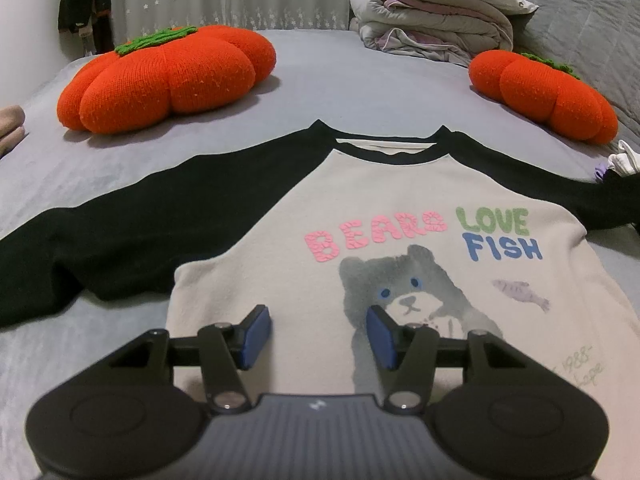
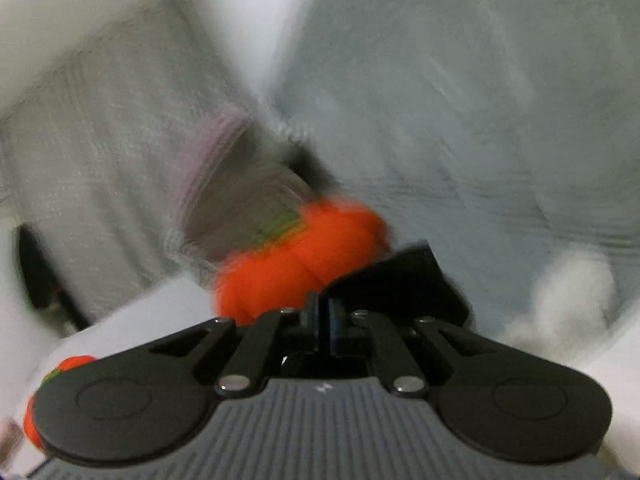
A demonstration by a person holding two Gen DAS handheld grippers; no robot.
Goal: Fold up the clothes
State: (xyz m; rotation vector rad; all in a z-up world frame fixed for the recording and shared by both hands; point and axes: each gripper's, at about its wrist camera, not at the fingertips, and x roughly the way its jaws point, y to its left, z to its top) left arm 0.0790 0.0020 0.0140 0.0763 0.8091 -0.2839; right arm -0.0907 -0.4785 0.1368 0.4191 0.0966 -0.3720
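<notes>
**Shirt flat on the bed, one sleeve pinched**

Blue pads of my left gripper (image 1: 319, 336) stand wide apart, holding nothing, just above the lower front of the shirt (image 1: 400, 216). That shirt lies face up on the bed (image 1: 340, 88), body flat, its left black sleeve (image 1: 100, 240) stretched straight out from the bear print. Beyond its collar sit two orange pumpkin cushions (image 1: 168, 80). My right gripper (image 2: 324, 328) is clamped on a flap of black cloth (image 2: 400, 280), which I judge to be the shirt's other sleeve; that view is blurred. I see no fold in the body, so both sleeves and the body remain to fold.
</notes>
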